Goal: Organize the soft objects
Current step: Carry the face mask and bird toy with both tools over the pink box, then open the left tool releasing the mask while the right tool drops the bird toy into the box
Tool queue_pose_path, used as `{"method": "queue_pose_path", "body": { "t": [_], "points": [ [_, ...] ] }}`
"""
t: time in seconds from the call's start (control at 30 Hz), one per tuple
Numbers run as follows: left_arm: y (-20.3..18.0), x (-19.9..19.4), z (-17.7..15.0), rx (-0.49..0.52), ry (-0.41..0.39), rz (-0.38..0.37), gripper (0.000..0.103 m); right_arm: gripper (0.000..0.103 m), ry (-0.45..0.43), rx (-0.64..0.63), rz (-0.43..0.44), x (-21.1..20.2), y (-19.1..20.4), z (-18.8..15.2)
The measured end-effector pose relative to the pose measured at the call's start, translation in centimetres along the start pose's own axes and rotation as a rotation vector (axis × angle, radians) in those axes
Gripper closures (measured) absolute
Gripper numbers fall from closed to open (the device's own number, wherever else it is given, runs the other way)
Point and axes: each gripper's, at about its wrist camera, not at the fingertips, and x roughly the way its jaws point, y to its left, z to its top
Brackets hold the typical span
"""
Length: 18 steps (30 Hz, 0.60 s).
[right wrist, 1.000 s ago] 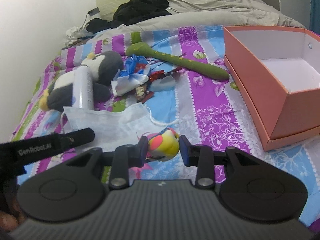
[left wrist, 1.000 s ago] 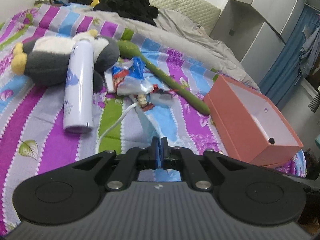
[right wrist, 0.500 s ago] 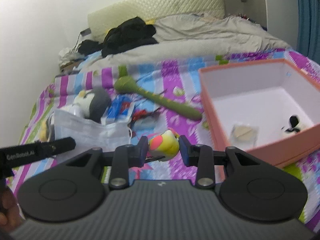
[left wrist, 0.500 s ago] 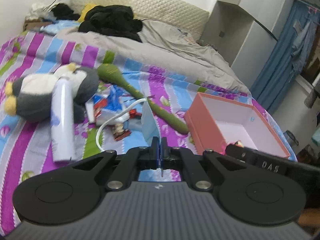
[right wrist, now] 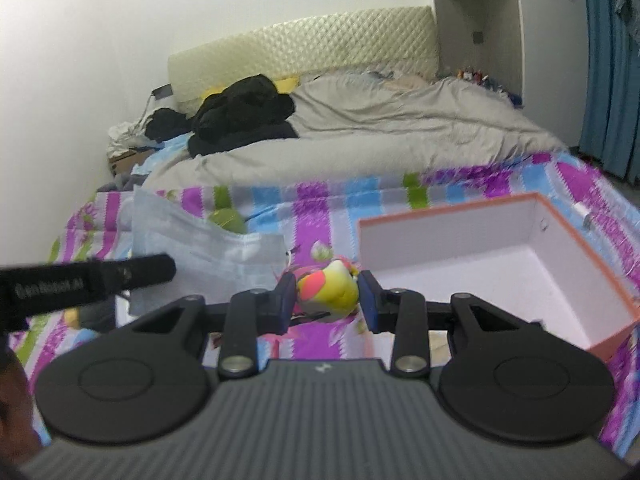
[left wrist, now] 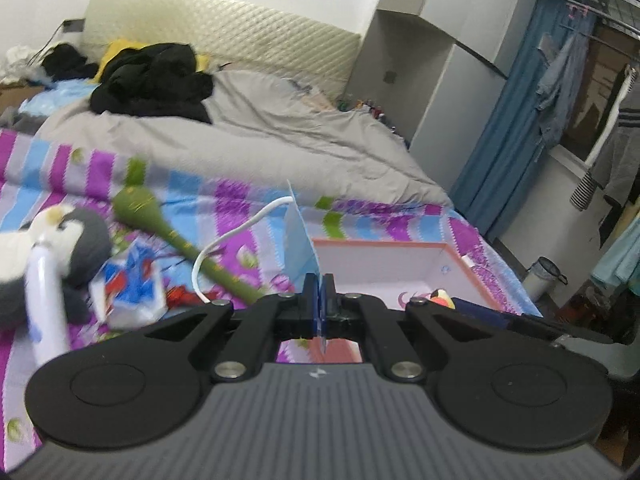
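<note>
1. The left gripper (left wrist: 319, 294) has its fingers pressed fully together on the edge of a pale blue face mask (left wrist: 298, 236).
2. In the left wrist view the mask stands on edge, its sheet rising up and away from the fingers toward the far end of the bed. Its white ear loop (left wrist: 232, 240) curves off to the left.
3. In the right wrist view the same mask (right wrist: 208, 254) hangs as a wide sheet, long axis running left to right, above the striped bedsheet (right wrist: 320, 196).
4. The right gripper (right wrist: 327, 294) has its fingers partly open and clamped on a small yellow-and-pink plush bird (right wrist: 327, 286). The bird's pale head is tipped toward the far right.
5. An open salmon-pink box (right wrist: 440, 214) with a white inside lies on the bed just to the right of the bird, its long sides running away toward the far right.
6. On the left of the bed lie a grey-and-white plush penguin (left wrist: 76, 236) with a white spray can (left wrist: 46, 304) across it. A long green plush toy (left wrist: 176, 240) lies there too, bulb end far left and tail pointing near right.
7. A grey duvet (left wrist: 280, 136) and dark clothes (left wrist: 156, 80) cover the far end of the bed.
</note>
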Motion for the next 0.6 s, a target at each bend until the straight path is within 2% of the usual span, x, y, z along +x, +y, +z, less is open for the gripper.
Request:
{"method": "queue_pose_path", "body": {
  "t": [0.1, 0.23, 0.43, 0.6],
  "points": [
    [-1.8, 2.0, 1.0, 0.004, 0.022, -0.031, 0.101, 0.066, -0.005, 0.001, -0.042, 0.3, -1.5, 1.0],
    [-4.3, 6.2, 1.0, 0.019, 0.09, -0.063, 0.101, 0.066, 0.033, 0.032, -0.112, 1.7, -4.5, 1.4],
    [-7.1, 13.0, -0.8, 0.042, 0.205, -0.083, 0.101, 0.066, 0.119, 0.09, -0.196, 5.1, -9.2, 0.7],
    [-8.0, 18.2, -2.2, 0.056, 0.29, -0.082, 0.101, 0.066, 0.192, 0.131, -0.228, 8.3, -12.7, -0.7]
  ]
}}
